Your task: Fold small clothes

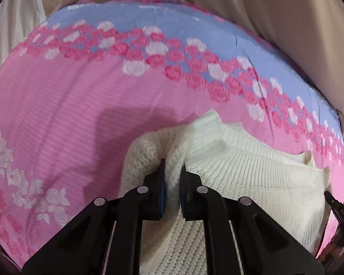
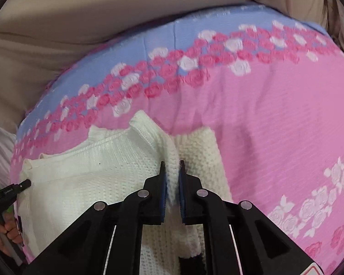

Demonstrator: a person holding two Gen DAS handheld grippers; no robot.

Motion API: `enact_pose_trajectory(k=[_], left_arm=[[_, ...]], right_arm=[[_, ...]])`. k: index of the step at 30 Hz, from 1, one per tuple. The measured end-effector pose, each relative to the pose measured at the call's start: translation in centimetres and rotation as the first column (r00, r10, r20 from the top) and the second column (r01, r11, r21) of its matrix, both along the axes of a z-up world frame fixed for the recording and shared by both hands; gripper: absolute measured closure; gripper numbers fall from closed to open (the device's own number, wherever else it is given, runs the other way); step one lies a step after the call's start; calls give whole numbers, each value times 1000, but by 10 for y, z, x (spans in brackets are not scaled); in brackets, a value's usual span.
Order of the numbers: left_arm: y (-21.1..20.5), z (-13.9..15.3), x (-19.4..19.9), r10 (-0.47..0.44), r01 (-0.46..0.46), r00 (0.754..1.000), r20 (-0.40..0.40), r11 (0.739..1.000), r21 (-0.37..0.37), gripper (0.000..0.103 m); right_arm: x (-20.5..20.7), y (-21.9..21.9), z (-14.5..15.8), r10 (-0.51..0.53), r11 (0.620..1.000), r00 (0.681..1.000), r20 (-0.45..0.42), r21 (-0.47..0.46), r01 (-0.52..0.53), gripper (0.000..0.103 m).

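A home, most likely a bedroom: a pink and blue bedsheet printed with bands of roses covers a soft, padded surface, and beyond the bedsheet's far blue edge hangs draped beige fabric, creased in loose folds

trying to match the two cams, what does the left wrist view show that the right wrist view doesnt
Left wrist view only: the left claw shut on a fold of the cream knitted sweater, with the other claw's tip at the right edge.
Right wrist view only: the right claw pinching a sweater fold, and a person's hand at lower left.
Both: the pink and blue rose-print bedspread and beige fabric behind.
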State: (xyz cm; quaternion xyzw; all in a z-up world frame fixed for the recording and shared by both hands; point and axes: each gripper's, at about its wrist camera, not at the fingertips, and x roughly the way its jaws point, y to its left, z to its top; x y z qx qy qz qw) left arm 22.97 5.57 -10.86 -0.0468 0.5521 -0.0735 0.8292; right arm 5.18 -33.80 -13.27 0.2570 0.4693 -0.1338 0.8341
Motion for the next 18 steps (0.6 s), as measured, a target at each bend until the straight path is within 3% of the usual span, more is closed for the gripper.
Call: enact_pose_trajectory(k=[2, 4, 5, 7, 9, 11, 13, 14, 16, 18], left_arm=[[3, 14, -9, 3, -2, 999, 37, 1000, -18, 84], [11, 33, -23, 37, -35, 997, 74, 999, -32, 69], [17, 48, -40, 55, -51, 992, 115, 998, -39, 60], [17, 62, -68, 38, -33, 986, 160, 999, -31, 60], [9, 61, -104, -15, 15, 988, 156, 1000, 1, 60], [0, 38, -129, -51, 48, 994, 93, 998, 28, 60], [-5, 12, -139, -50, 49, 999, 18, 996, 73, 60], [-3, -1, -144, -33, 34, 999, -13, 996, 81, 60], [-1, 4, -151, -38, 35, 999, 28, 995, 93, 60], [-2, 5, -150, -49, 46, 998, 24, 994, 104, 61]], right_arm=[[-15, 4, 19, -29, 999, 998, 60, -25, 31, 87], [-37, 16, 46, -35, 996, 992, 122, -76, 45, 76], [-51, 25, 57, -20, 996, 988, 151, -85, 33, 76], [-70, 50, 69, 54, 994, 985, 163, -103, -37, 78], [-86, 82, 64, 147, 983, 980, 132, -126, -130, 78], [-96, 114, 34, 239, 962, 970, 35, -145, -232, 79], [-101, 126, -12, 260, 955, 962, -88, -120, -270, 82], [-109, 124, -19, 253, 959, 965, -66, -118, -259, 83], [-113, 122, -10, 236, 962, 968, -83, -119, -245, 86], [-116, 119, 10, 222, 968, 975, -26, -109, -224, 85]])
